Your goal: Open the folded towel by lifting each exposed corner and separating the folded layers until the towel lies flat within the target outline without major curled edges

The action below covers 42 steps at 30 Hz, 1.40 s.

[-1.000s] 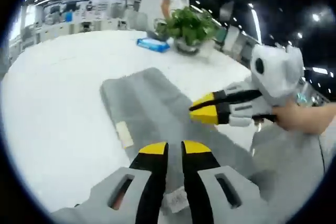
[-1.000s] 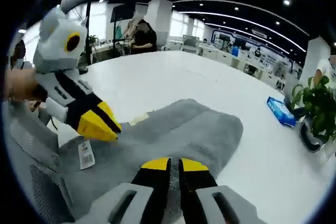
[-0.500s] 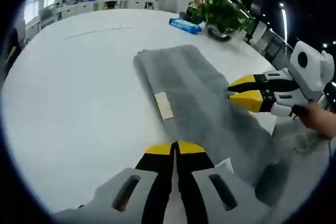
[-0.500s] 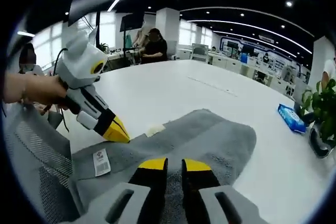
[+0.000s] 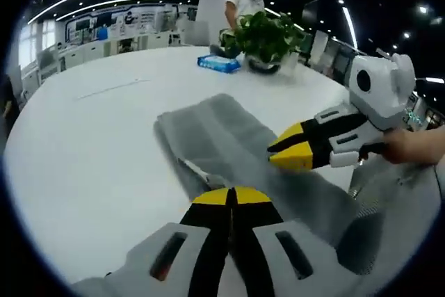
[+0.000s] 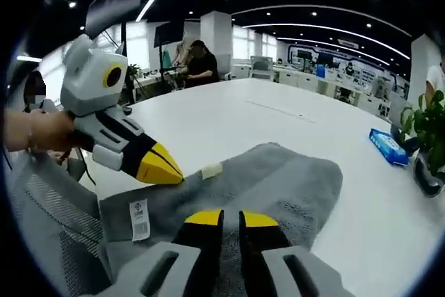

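A grey towel (image 5: 229,133) lies folded in a long strip on the white table (image 5: 90,144); its near end hangs off the table's edge. In the right gripper view the towel (image 6: 278,186) shows a white label (image 6: 139,218) and a beige tape piece (image 6: 211,170) at its left edge. My left gripper (image 5: 233,196) is shut on that edge, which rises a little off the table; the left gripper (image 6: 175,172) pinches just beside the tape. My right gripper (image 6: 222,218) hovers over the towel's middle with a narrow gap between its jaws; the right gripper (image 5: 273,153) points left across the strip.
A potted plant (image 5: 261,36) and a blue pack (image 5: 217,64) stand at the table's far side, with a person (image 5: 240,5) behind them. A grey mesh chair back (image 6: 52,227) sits at the near edge. Other people sit at a far desk (image 6: 198,60).
Both cameras have shifted. The left gripper's jaws, parted a second ago, have closed, and the towel's left edge has lifted off the table. The right gripper stays over the strip.
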{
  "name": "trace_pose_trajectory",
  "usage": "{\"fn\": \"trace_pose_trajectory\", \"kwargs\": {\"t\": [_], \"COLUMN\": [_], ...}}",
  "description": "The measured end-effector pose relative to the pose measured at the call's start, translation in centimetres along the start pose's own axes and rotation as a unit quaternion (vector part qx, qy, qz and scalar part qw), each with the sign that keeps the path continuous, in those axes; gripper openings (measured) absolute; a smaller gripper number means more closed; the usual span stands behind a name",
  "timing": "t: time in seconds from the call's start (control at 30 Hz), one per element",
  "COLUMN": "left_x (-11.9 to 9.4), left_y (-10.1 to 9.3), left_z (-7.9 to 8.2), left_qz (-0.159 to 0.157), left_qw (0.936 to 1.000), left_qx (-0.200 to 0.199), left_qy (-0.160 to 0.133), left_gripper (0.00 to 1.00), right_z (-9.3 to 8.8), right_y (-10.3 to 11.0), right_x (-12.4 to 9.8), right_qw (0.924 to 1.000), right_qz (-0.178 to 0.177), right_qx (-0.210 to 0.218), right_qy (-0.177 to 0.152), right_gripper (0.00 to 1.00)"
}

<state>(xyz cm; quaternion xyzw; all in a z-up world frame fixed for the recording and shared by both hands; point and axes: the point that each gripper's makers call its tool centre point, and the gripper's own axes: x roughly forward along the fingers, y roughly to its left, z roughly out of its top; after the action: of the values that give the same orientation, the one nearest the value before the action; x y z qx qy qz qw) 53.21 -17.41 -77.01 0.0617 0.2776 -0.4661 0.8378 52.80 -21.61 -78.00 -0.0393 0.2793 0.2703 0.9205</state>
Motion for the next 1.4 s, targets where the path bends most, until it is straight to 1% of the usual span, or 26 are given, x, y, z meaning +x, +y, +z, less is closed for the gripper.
{"fn": "trace_pose_trajectory", "kwargs": {"t": [0.03,0.13,0.17,0.27,0.3,0.4,0.47,0.63,0.7,0.77,0.8,0.87,0.9,0.93,0.97,1.0,1.03,1.07,1.1,1.13,1.17,1.2,1.23,1.3,1.33,1.4], "left_x": [0.2,1.0,1.1,1.4,1.5,1.6,1.7,1.9,2.0,2.1,2.2,2.3,2.2,2.0,1.7,1.5,1.0,0.7,0.4,0.3,0.0,-0.2,-0.2,-0.2,-0.1,0.3], "left_y": [-0.6,-2.8,-3.1,-4.2,-4.4,-5.2,-5.1,-5.6,-5.8,-6.0,-6.1,-6.3,-6.5,-6.8,-6.2,-5.7,-4.8,-3.9,-2.1,-0.5,2.0,3.5,4.6,5.4,5.6,5.5], "left_z": [0.0,-0.2,-0.3,-1.0,-1.3,-1.3,-1.5,-1.9,-2.1,-2.2,-2.2,-2.5,-2.4,-2.4,-1.8,-1.3,-0.3,0.4,1.1,1.0,0.5,0.0,-0.7,-2.1,-2.7,-3.5], "left_qz": [-0.008,-0.034,-0.036,-0.045,-0.046,-0.059,-0.053,-0.052,-0.052,-0.050,-0.050,-0.053,-0.066,-0.077,-0.068,-0.060,-0.057,-0.045,-0.022,0.001,0.039,0.063,0.076,0.079,0.080,0.075], "left_qw": [0.9999,0.9967,0.9955,0.9907,0.9879,0.9859,0.9813,0.9731,0.9672,0.9569,0.9559,0.9496,0.9515,0.9575,0.9651,0.9704,0.9779,0.9849,0.9930,0.9970,0.9988,0.9979,0.9963,0.9925,0.9913,0.9929], "left_qx": [0.011,0.073,0.086,0.125,0.144,0.153,0.182,0.221,0.245,0.282,0.286,0.305,0.297,0.274,0.250,0.232,0.201,0.167,0.113,0.074,0.023,-0.011,-0.040,-0.092,-0.101,-0.081], "left_qy": [0.002,0.010,0.014,0.029,0.035,0.031,0.035,0.041,0.043,0.045,0.045,0.049,0.047,0.045,0.035,0.028,0.006,-0.011,-0.024,-0.023,-0.019,-0.011,-0.002,0.017,0.027,0.043], "left_gripper": [0.00,0.00,0.00,0.00,0.00,0.00,0.00,0.00,0.00,0.00,0.00,0.00,0.00,0.00,0.00,0.00,0.00,0.00,0.01,0.02,0.03,0.04,0.04,0.06,0.08,0.10], "right_z": [-0.1,-0.5,-0.6,-0.6,-0.7,-0.9,-1.2,-1.8,-2.3,-2.6,-2.7,-3.0,-3.1,-3.1,-3.1,-3.1,-3.1,-3.1,-3.2,-3.3,-3.3,-3.4,-3.4,-3.5,-3.5,-3.6], "right_y": [0.3,0.9,1.1,1.0,0.8,0.9,0.8,0.8,0.0,0.1,0.0,-0.3,-0.5,-0.8,-1.0,-1.1,-1.1,-1.2,-1.3,-1.3,-1.2,-1.3,-1.3,-1.3,-1.4,-1.4], "right_x": [0.0,0.2,0.3,0.4,0.3,0.5,0.7,0.7,0.7,0.7,0.7,0.5,0.5,0.4,0.3,0.2,0.1,0.1,0.1,0.2,0.2,0.2,0.2,0.3,0.3,0.4], "right_qw": [0.9999,0.9975,0.9956,0.9905,0.9873,0.9757,0.9751,0.9747,0.9791,0.9789,0.9789,0.9810,0.9815,0.9817,0.9811,0.9805,0.9806,0.9813,0.9816,0.9817,0.9819,0.9821,0.9823,0.9818,0.9817,0.9820], "right_qz": [0.008,0.030,0.040,0.045,0.046,0.059,0.058,0.048,0.020,0.021,0.019,0.011,0.006,0.002,0.002,0.002,0.000,-0.003,-0.003,-0.004,-0.003,-0.004,-0.005,-0.005,-0.005,-0.006], "right_qx": [0.015,0.063,0.084,0.130,0.152,0.211,0.214,0.217,0.201,0.200,0.200,0.189,0.186,0.185,0.189,0.192,0.191,0.188,0.186,0.185,0.184,0.182,0.181,0.183,0.184,0.182], "right_qy": [0.000,0.005,0.007,0.002,0.002,0.002,0.005,0.018,0.028,0.034,0.038,0.044,0.044,0.045,0.043,0.042,0.041,0.042,0.043,0.045,0.046,0.047,0.048,0.050,0.050,0.051], "right_gripper": [0.06,0.07,0.07,0.07,0.07,0.08,0.08,0.09,0.10,0.09,0.07,0.01,0.00,0.00,0.00,0.00,0.00,0.00,0.00,0.00,0.00,0.00,0.00,0.00,0.00,0.00]}}
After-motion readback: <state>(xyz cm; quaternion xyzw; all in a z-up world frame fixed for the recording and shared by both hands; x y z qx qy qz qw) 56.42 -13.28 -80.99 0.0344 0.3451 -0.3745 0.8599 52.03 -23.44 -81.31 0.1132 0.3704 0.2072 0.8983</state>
